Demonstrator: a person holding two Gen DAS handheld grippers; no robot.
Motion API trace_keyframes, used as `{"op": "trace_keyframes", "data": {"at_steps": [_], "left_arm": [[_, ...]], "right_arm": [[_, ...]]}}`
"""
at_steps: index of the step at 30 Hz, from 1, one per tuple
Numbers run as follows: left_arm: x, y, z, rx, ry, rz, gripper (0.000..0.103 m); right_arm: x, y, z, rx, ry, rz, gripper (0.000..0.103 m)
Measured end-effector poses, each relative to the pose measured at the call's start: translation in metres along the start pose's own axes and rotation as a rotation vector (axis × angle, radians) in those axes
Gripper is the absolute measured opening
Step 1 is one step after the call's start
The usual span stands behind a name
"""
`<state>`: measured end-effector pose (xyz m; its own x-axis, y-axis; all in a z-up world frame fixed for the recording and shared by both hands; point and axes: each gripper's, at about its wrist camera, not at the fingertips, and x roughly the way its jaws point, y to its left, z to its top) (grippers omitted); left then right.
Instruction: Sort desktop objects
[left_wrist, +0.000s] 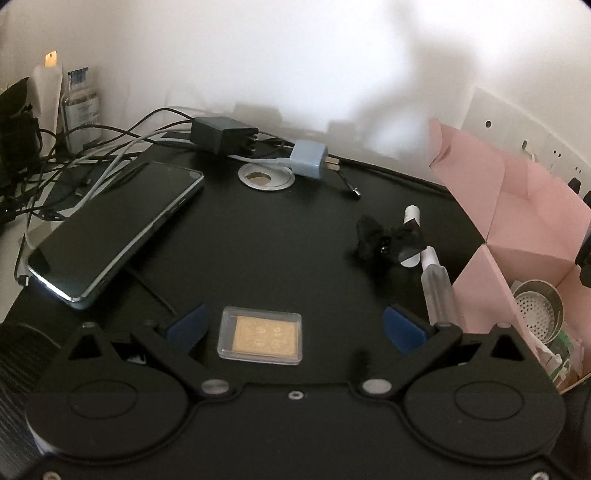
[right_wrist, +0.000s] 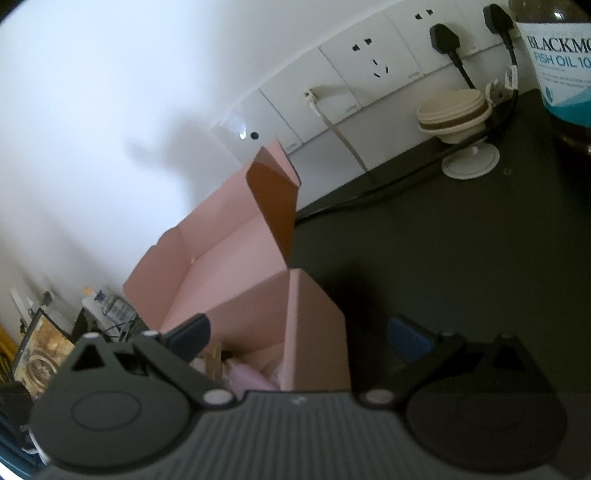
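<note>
1. Left gripper (left_wrist: 293, 328) spread wide, nothing held; its blue pads (left_wrist: 186, 326) sit either side of a small clear case (left_wrist: 260, 339) w/ a tan card inside, lying flat on the black bench (left_wrist: 258, 236). Pads apart from the case, not touching.
2. Right gripper (right_wrist: 299, 338) also wide & empty, poised over the near corner of the open pink box (right_wrist: 236, 295); one pad over the box mouth, the other outside it over bare bench.
3. Box already has stuff in it: left view shows a metal strainer (left_wrist: 541, 306) plus other bits too small to name. Lid flaps stand up.
4. Unsorted on the bench: phone (left_wrist: 118, 232) at left, black charger (left_wrist: 221, 133) & blue-grey plug (left_wrist: 310, 158) at the back among cables, a black crumpled item (left_wrist: 388, 240) lying against a white pen-like stick (left_wrist: 432, 273) just beside the box.
5. Step in hand, my guess: left side lining up on the clear case for pickup; right side looks done at the box or waiting.
6. Next move needs: lower so pads bracket the case's short sides, close gently. Case is low, slick & flat, so pads must reach bench level or it'll slip. Then carry right, over the box wall, clear of the stick & flaps.
</note>
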<state>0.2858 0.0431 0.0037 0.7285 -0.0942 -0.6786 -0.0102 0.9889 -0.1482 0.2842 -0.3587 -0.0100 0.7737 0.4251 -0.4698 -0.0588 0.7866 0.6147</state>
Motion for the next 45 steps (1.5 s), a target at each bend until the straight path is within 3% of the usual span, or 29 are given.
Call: {"op": "trace_keyframes", "data": {"at_steps": [11,18,45], "left_arm": [[-0.001,-0.024,-0.006,0.101,-0.011,-0.076,0.103],[0.002,-0.045,-0.013,0.265,-0.006,-0.033,0.103],[-0.005,-0.032,-0.020,0.253,-0.052,-0.032,0.103]], "right_arm": [[0.000,0.000,0.001,0.009,0.001,-0.002,0.102],[0.000,-0.001,0.000,0.009,0.005,-0.005,0.102],[0.001,-0.004,0.000,0.023,-0.001,0.009,0.102]]}}
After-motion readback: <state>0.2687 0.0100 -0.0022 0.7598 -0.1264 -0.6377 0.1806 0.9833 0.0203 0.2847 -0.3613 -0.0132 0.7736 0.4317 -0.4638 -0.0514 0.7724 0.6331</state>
